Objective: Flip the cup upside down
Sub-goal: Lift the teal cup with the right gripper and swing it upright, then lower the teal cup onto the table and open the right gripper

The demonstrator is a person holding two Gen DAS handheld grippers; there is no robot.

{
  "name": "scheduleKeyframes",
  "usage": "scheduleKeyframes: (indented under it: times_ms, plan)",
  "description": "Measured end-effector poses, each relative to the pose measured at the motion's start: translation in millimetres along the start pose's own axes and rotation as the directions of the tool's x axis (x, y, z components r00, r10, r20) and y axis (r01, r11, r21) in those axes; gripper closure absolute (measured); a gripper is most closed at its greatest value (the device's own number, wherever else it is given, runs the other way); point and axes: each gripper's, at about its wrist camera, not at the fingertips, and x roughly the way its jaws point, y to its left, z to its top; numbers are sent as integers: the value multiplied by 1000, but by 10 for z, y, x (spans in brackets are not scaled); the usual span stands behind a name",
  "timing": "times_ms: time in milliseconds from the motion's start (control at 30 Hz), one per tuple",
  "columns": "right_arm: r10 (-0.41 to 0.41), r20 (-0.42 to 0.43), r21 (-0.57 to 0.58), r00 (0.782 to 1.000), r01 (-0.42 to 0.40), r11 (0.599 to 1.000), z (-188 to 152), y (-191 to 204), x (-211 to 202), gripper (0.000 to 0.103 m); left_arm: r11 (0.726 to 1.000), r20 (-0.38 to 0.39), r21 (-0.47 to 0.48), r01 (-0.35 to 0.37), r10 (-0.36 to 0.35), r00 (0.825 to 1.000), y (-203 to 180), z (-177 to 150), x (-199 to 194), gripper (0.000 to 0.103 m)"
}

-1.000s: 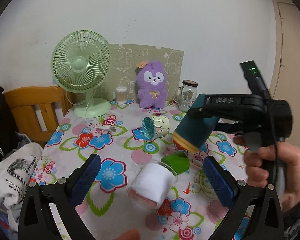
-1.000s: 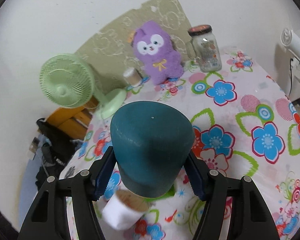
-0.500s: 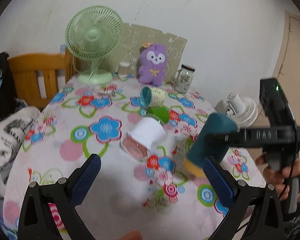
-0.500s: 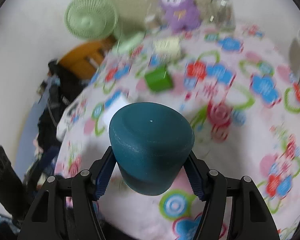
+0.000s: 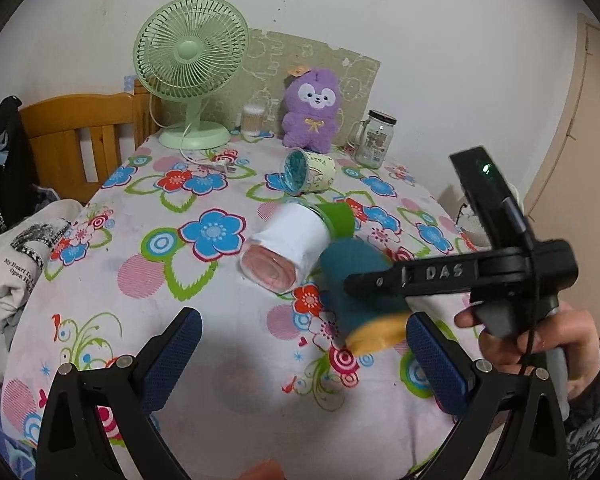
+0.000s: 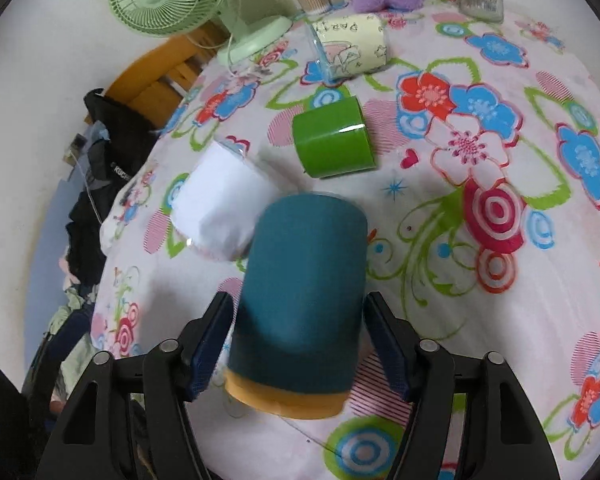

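Note:
A teal cup (image 6: 300, 300) with an orange rim band sits between the fingers of my right gripper (image 6: 300, 340), tilted with its rim toward the camera and down. In the left wrist view the same teal cup (image 5: 360, 280) hangs rim down and tilted just above the flowered tablecloth (image 5: 220, 360), with the right gripper's arm across it. The jaws stand slightly apart from the cup's sides in the right wrist view, and the cup is blurred. My left gripper (image 5: 300, 352) is open and empty over the table's near part.
A white cup (image 5: 284, 244), a green cup (image 5: 338, 220) and a cream printed cup (image 5: 308, 170) lie on their sides mid-table. A green fan (image 5: 190, 64), purple plush toy (image 5: 312, 108) and glass jar (image 5: 374, 136) stand at the back. A wooden chair (image 5: 72, 136) is left.
The right gripper has tipped the teal cup further over, rim now down toward the cloth, and lowered it beside the white cup. Its jaws look looser on the cup. The left gripper moved slightly nearer.

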Motion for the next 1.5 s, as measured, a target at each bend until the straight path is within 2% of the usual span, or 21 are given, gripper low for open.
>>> scheduleKeyframes:
  times_ms: [433, 633, 867, 1067, 1500]
  plan:
    - [-4, 14, -35, 1000, 5, 999, 28, -35, -109, 29, 1000, -8, -21, 6, -6, 1000, -104, 137, 94, 0]
    - [14, 27, -29, 1000, -14, 999, 4, -168, -235, 28, 1000, -12, -21, 4, -4, 1000, -191, 202, 142, 0]
    - [35, 77, -6, 996, -35, 999, -7, -428, -474, 22, 1000, -29, -15, 6, -6, 1000, -342, 272, 226, 0]
    - [21, 114, -6, 993, -21, 1000, -58, -624, -640, 22, 999, -24, -41, -8, 7, 1000, -426, 334, 322, 0]
    - [-14, 125, -46, 992, 20, 999, -271, -809, -706, 21, 998, -100, -51, -21, 16, 995, -599, 440, 755, 0]
